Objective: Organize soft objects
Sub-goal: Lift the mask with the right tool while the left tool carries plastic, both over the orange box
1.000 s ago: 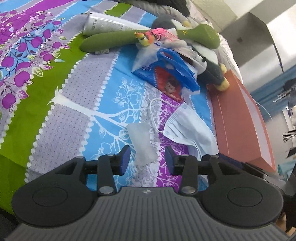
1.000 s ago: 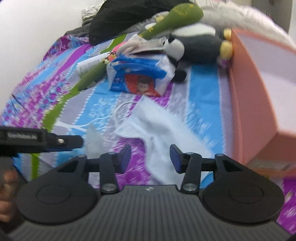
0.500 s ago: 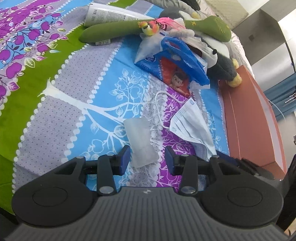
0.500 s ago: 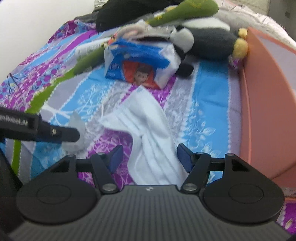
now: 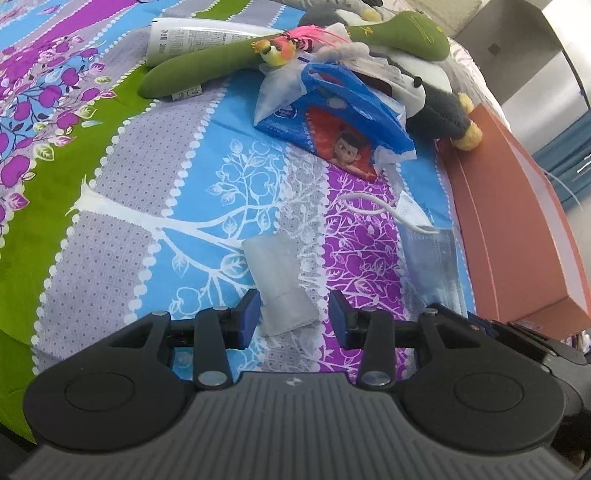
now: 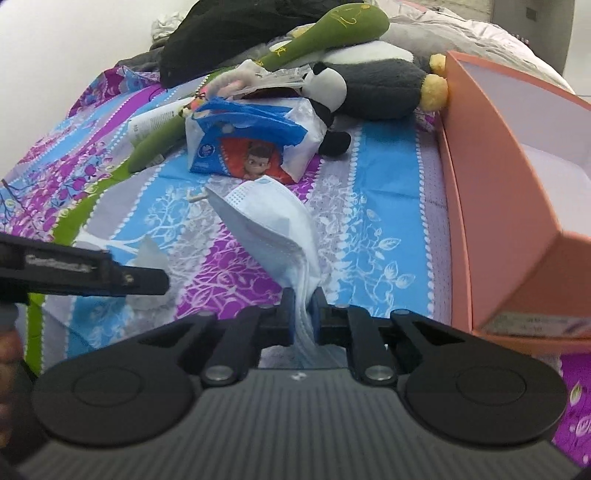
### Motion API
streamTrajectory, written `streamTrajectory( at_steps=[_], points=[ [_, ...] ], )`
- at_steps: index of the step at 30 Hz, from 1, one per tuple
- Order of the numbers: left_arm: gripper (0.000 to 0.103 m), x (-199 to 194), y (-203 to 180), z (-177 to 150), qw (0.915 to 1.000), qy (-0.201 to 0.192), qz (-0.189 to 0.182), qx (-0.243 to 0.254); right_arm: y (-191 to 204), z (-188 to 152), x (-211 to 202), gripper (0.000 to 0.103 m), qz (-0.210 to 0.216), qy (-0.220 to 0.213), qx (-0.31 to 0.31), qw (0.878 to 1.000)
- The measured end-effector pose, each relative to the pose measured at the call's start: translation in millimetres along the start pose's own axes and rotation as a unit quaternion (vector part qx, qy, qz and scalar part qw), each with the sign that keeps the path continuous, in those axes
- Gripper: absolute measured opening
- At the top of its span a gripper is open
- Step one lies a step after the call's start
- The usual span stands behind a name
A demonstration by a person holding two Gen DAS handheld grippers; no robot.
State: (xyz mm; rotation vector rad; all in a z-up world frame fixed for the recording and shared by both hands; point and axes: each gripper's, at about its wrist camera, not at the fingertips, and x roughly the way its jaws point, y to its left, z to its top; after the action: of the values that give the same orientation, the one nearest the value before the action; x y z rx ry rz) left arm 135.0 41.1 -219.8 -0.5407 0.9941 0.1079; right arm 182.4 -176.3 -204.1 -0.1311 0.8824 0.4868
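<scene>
Right wrist view: my right gripper (image 6: 303,314) is closing on the near end of the white face mask (image 6: 269,221), which lies on the patterned bedspread (image 6: 384,206) just left of the open orange box (image 6: 480,206); I judge pickup in hand, next a lift across into that box. Left gripper (image 5: 291,317) stands spread around a small translucent packet (image 5: 280,288), not yet pinching. Writing: the white tube (image 5: 192,37) bears print too small to read.

- A white tube (image 5: 192,38) lies on the patterned bed sheet (image 5: 155,206).
- A black cloth (image 6: 236,29) lies at the far end.
</scene>
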Motion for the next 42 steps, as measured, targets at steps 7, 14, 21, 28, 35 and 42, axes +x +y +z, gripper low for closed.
streamTrajectory(
  at_steps=[7,14,21,28,35,42],
  points=[
    [0.037,3,-6,0,0.9991,0.007,0.017,0.038,9,-6,9,0.013,-0.008,0.029,-0.001,1.0],
    [0.025,-10,-11,-2,0.998,-0.01,0.006,0.062,7,1,-3,0.013,-0.009,0.021,0.02,1.0],
    [0.025,-43,-25,-2,0.9957,-0.038,-0.02,0.082,10,10,-36,0.013,-0.007,-0.008,0.039,0.999],
    [0.025,-86,-43,5,0.9925,-0.066,-0.051,0.09,9,32,-80,0.013,-0.003,-0.051,0.044,0.998],
    [0.025,-130,-77,26,0.9843,-0.107,-0.084,0.113,9,60,-124,0.013,-0.001,-0.108,0.041,0.993],
    [0.025,-163,-119,61,0.9726,-0.145,-0.113,0.142,-5,90,-167,0.013,-0.013,-0.17,0.035,0.985]
  ],
)
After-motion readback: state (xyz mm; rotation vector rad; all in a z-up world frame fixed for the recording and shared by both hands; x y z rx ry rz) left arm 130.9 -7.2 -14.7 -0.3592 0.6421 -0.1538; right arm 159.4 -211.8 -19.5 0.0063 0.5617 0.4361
